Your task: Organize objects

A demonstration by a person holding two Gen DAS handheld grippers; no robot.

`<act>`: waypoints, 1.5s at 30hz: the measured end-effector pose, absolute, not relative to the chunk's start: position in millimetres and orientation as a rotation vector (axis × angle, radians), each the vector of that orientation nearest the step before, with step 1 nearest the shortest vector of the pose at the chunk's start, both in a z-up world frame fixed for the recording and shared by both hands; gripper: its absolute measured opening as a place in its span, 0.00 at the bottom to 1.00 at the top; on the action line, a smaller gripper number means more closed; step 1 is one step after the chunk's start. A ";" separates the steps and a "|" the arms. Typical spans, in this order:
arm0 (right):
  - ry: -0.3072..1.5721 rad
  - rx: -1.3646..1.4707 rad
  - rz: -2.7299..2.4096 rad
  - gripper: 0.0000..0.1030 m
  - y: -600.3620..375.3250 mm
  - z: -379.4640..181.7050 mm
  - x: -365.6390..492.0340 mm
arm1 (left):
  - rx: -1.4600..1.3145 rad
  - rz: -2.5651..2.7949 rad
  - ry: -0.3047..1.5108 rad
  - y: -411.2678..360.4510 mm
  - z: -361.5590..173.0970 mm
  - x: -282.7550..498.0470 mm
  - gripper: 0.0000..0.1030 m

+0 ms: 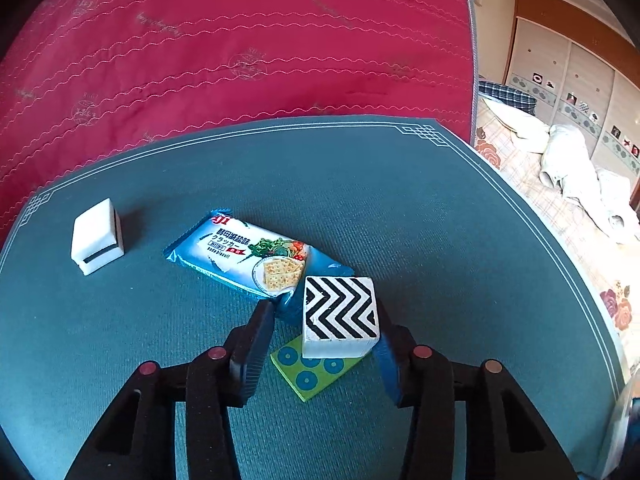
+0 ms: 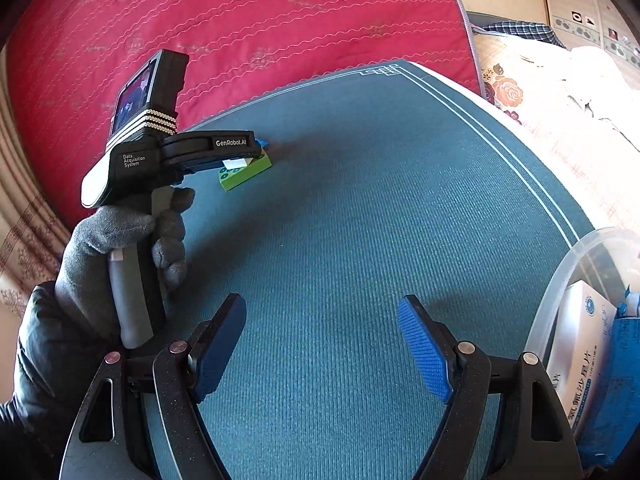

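Note:
In the left wrist view my left gripper (image 1: 324,320) is open around a white block with a black zigzag pattern (image 1: 340,314). The block touches the right finger, with a gap to the left finger. It rests on a green tile with blue circles (image 1: 310,372). A blue cracker packet (image 1: 252,258) lies just beyond, and a white block with a black stripe (image 1: 96,236) stands at the left. In the right wrist view my right gripper (image 2: 322,340) is open and empty over the teal mat (image 2: 380,200). The left gripper (image 2: 256,148) shows there over the green tile (image 2: 244,174).
The teal mat (image 1: 400,200) lies against a red quilted mattress (image 1: 240,40). A clear plastic tub (image 2: 560,280) with boxes inside stands at the mat's right edge. A bed with white cloth (image 1: 568,168) is at the right.

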State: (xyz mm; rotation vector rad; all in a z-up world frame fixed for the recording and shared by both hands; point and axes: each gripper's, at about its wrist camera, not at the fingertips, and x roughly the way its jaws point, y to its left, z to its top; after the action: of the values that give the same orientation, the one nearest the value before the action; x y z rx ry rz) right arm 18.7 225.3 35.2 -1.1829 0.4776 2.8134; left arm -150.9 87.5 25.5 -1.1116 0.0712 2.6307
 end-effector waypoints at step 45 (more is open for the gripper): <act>0.085 -1.238 2.856 0.77 159.7 35.4 -164.4 | -1.079 2.727 -0.286 -38.0 75.8 -159.2 0.30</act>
State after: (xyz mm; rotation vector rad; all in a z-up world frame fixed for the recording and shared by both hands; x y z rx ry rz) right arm -164.4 159.7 35.4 -1.2381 0.0849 2.8558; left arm -159.2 -38.0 75.8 -1.0789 -0.2860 2.7274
